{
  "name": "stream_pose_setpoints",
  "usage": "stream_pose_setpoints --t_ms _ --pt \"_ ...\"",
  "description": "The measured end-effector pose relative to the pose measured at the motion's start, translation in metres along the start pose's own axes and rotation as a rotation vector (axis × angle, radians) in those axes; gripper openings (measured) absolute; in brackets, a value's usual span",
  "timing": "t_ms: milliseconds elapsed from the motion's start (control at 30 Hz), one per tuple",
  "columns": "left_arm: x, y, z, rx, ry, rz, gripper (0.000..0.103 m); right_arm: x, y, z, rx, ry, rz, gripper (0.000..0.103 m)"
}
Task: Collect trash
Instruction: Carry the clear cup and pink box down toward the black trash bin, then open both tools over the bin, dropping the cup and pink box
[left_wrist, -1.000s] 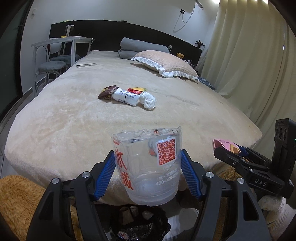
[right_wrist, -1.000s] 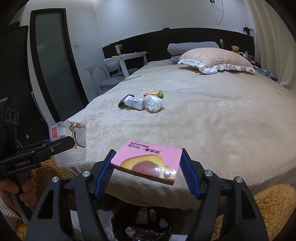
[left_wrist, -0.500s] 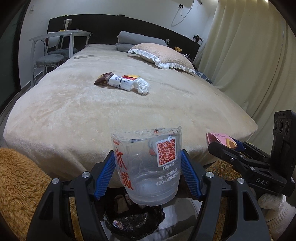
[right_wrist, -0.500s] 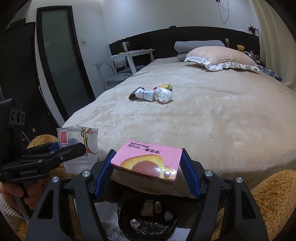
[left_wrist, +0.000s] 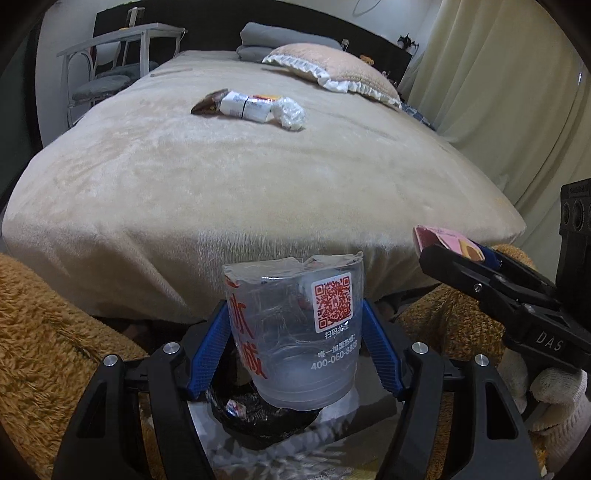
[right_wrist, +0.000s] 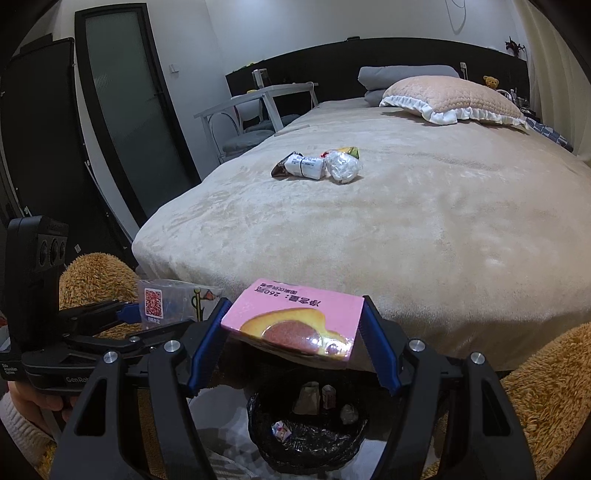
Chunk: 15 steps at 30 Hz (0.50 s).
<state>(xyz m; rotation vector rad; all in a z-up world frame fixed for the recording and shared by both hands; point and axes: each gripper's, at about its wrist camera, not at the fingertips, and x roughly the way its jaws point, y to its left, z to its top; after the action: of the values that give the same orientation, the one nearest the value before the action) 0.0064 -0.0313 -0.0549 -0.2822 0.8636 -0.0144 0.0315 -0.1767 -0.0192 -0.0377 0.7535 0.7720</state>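
My left gripper (left_wrist: 295, 343) is shut on a clear plastic cup (left_wrist: 295, 332) with red print and a QR label, held above a black-lined trash bin (left_wrist: 258, 413) on the floor. My right gripper (right_wrist: 293, 339) is shut on a pink cake box (right_wrist: 295, 325), held above the same bin (right_wrist: 306, 432), which holds a few scraps. The right gripper with the pink box also shows in the left wrist view (left_wrist: 443, 243); the left gripper with the cup shows in the right wrist view (right_wrist: 166, 302). A pile of wrappers (right_wrist: 317, 166) lies mid-bed.
The beige bed (left_wrist: 258, 184) fills the view ahead, with a pink pillow (right_wrist: 450, 99) and grey bedding at its head. Brown shaggy rugs (left_wrist: 40, 332) lie either side of the bin. A white table and chairs (right_wrist: 255, 107) stand left; curtains (left_wrist: 498, 92) hang right.
Both grippers have pulled back and lowered from the bed's foot edge with their loads. The bin below shows more fully in both views.
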Motion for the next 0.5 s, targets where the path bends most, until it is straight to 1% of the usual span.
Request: stream_pose_setpoints --t_ms 100,200,300,500 --pt "0.011 0.000 -0.001 -0.001 0.053 0.001 0.069 0.009 -0.004 -0.001 0.031 0.048 0.010 0.069" --pt "0.020 0.003 -0.004 -0.012 0.099 0.006 0.069 0.025 -0.010 -0.002 0.083 0.123 0.019 0.069" --pt "0.029 0.009 -0.006 -0.036 0.142 0.012 0.069 0.037 -0.016 -0.005 0.115 0.179 0.016 0.069" --pt "0.052 0.017 -0.013 -0.070 0.265 0.007 0.069 0.067 -0.027 -0.020 0.196 0.316 0.018 0.069"
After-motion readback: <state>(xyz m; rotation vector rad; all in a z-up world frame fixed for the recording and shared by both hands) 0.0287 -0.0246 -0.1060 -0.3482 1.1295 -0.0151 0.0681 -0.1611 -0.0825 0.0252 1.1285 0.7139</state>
